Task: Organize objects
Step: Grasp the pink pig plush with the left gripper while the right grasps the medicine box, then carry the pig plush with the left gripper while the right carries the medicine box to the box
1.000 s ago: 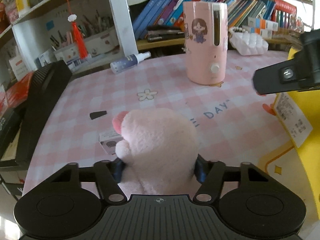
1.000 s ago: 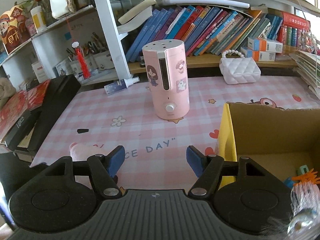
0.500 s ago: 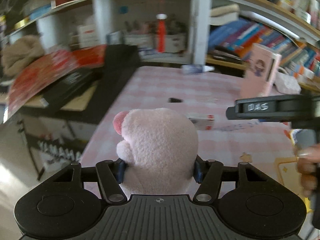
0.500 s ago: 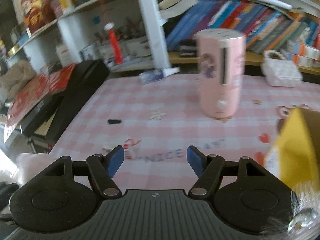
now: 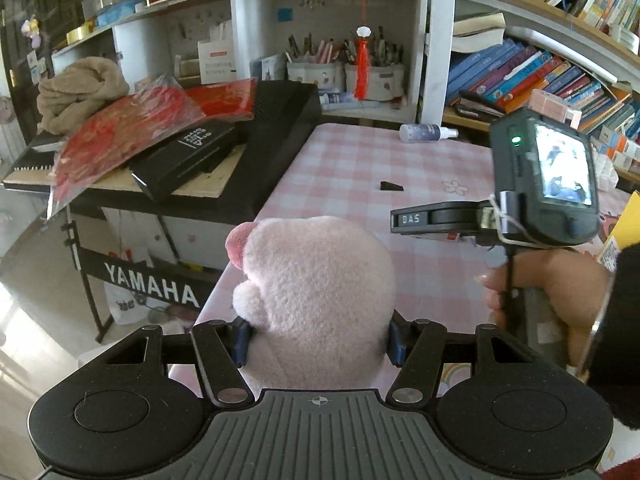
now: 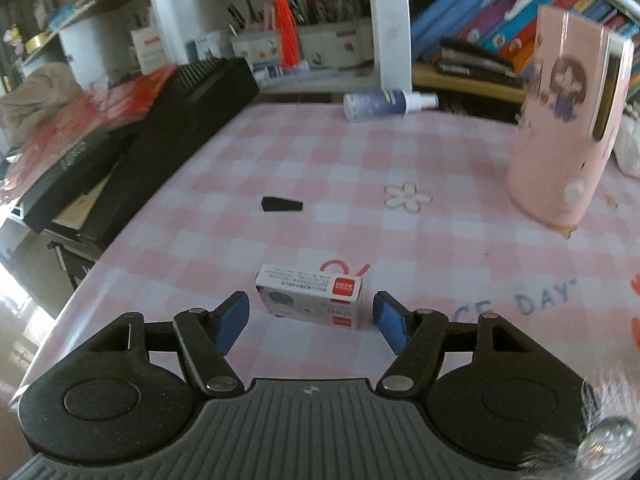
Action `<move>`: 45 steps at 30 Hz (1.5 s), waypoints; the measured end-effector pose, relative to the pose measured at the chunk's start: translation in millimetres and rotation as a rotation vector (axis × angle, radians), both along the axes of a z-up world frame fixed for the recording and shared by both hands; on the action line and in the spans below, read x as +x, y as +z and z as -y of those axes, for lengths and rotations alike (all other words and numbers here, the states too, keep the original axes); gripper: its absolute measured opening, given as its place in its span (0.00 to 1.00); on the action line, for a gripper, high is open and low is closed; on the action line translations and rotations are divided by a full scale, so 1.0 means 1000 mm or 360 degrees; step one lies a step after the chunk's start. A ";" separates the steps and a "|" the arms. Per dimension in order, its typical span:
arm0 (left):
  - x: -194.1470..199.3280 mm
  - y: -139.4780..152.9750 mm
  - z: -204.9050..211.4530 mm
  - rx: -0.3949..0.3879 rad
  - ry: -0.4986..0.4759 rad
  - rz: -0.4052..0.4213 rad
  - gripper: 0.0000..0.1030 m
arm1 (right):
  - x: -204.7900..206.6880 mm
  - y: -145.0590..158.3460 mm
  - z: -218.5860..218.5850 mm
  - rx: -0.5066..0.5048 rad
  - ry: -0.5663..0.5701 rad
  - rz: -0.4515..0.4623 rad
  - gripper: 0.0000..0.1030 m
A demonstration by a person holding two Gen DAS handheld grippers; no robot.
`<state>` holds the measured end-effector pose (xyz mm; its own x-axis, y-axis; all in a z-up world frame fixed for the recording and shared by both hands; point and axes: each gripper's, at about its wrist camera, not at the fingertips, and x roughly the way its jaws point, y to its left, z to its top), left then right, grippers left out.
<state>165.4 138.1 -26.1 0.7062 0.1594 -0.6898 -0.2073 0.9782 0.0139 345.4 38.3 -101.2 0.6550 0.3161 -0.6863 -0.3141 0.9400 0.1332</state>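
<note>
A pink plush toy (image 5: 320,280) is pinched between the blue pads of my left gripper (image 5: 318,342), which is shut on it above the table's near left corner. In the left wrist view a hand (image 5: 560,288) holds my right gripper (image 5: 440,220) out over the pink checked tablecloth (image 5: 360,160). In the right wrist view my right gripper (image 6: 311,320) stands open and low over the cloth. A small white box with a red label (image 6: 310,292) lies just ahead, in line with the gap between the pads, and neither pad touches it.
A small black wedge (image 6: 282,204) lies farther back on the cloth. A tall pink humidifier (image 6: 568,120) stands at the right and a spray bottle (image 6: 384,104) lies at the back edge. A black keyboard case (image 6: 168,128) borders the left. A yellow carton edge (image 5: 630,220) is at the right.
My left gripper swung left with the plush toy, so it now faces the table's left side. My right gripper came down and leftward, and the small white box now lies just before its open fingers.
</note>
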 end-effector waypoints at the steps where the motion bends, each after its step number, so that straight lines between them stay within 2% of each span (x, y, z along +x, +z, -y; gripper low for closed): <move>1: -0.001 0.000 -0.001 -0.0002 0.0001 0.0000 0.58 | 0.001 -0.001 -0.003 -0.0019 0.0006 0.0011 0.65; 3: -0.003 0.000 -0.001 -0.0005 0.0000 0.0003 0.58 | 0.001 -0.003 -0.008 -0.0083 -0.0003 0.0047 0.52; 4: -0.004 0.001 -0.002 -0.0008 -0.0001 0.0006 0.58 | 0.000 -0.003 -0.010 -0.0119 0.0002 0.0069 0.51; 10: -0.008 0.009 -0.006 -0.0039 -0.0023 0.0068 0.58 | -0.015 0.011 0.001 -0.0138 0.0035 0.0094 0.51; 16: -0.015 0.023 -0.008 -0.0103 -0.0080 0.0149 0.58 | -0.049 0.052 0.029 -0.0028 0.0042 0.0149 0.51; 21: -0.028 0.031 -0.003 -0.0111 -0.0166 0.0220 0.58 | -0.090 0.092 0.057 0.0057 0.0054 0.0204 0.51; 24: -0.035 0.030 0.000 -0.0122 -0.0212 0.0228 0.58 | -0.118 0.106 0.070 0.0098 0.0027 0.0215 0.51; 27: -0.046 0.031 0.005 -0.0125 -0.0262 0.0246 0.58 | -0.143 0.106 0.078 0.0099 -0.0028 0.0214 0.51; 32: -0.069 0.036 0.013 -0.0112 -0.0354 0.0295 0.58 | -0.181 0.098 0.080 -0.0004 -0.0031 0.0273 0.51; 35: -0.083 0.035 0.014 -0.0115 -0.0386 0.0297 0.58 | -0.199 0.101 0.083 0.0013 -0.0063 0.0290 0.51; 45: -0.137 0.027 0.019 -0.0157 -0.0516 0.0240 0.58 | -0.271 0.090 0.094 0.0023 -0.0204 0.0180 0.51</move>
<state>28.2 119.4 1.2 0.8041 -0.1514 -0.5748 0.1213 0.9885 -0.0907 74.3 -56.0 -11.3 0.7632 0.2341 -0.6022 -0.2054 0.9716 0.1174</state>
